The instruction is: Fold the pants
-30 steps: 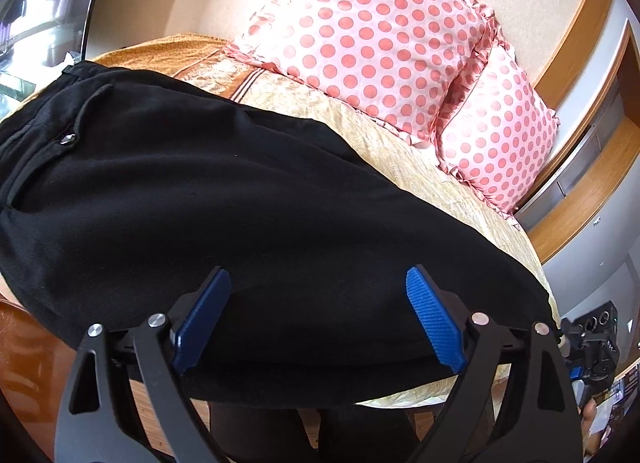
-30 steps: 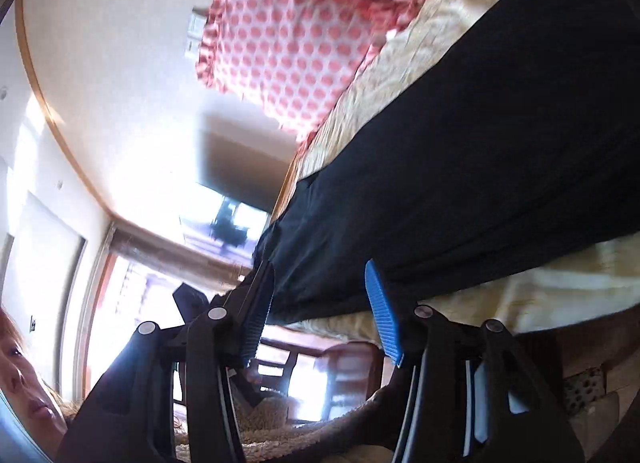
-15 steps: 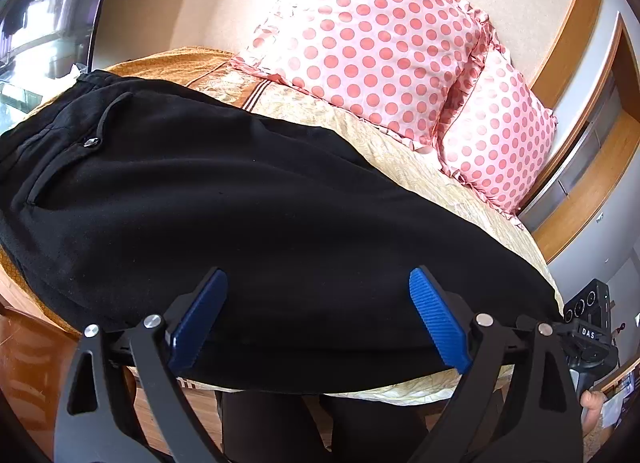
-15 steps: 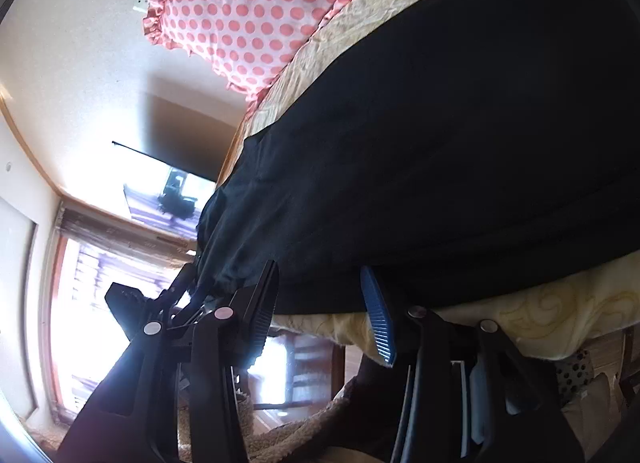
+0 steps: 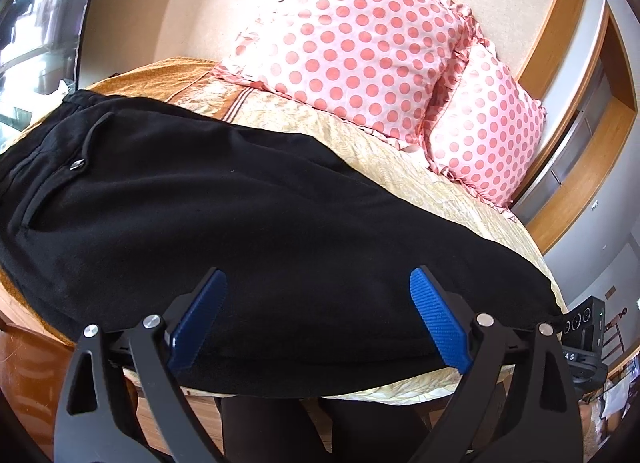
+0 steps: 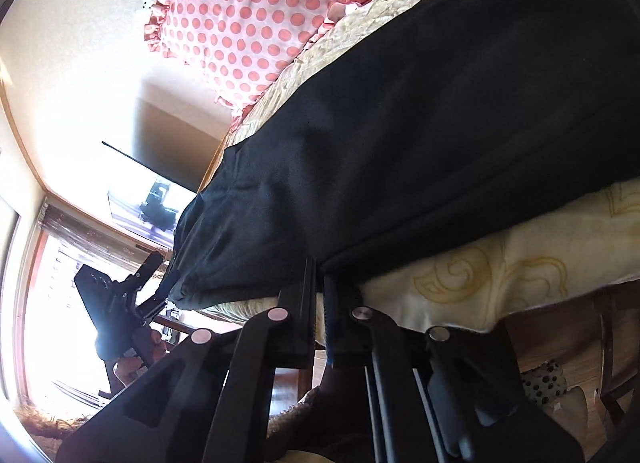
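Black pants (image 5: pixel 248 223) lie folded lengthwise across a bed with a golden cover (image 5: pixel 420 183), waistband at the left, leg ends at the right. My left gripper (image 5: pixel 318 315) is open over the near edge of the pants, blue pads apart, nothing between them. In the right wrist view the pants (image 6: pixel 420 135) run across the bed edge, and my right gripper (image 6: pixel 318 291) is shut on the near edge of the pants at the bed's side. The other gripper (image 6: pixel 120 299) shows at the far leg end.
Two pink polka-dot pillows (image 5: pixel 352 43) stand against the wall at the head of the bed. A wooden bed frame (image 5: pixel 28 359) and wood floor lie below the near edge. A bright window (image 6: pixel 48 303) and a wall screen (image 6: pixel 152 203) show in the right wrist view.
My right gripper has moved in to the near edge of the pants and closed on it. My left gripper has risen slightly and stayed open.
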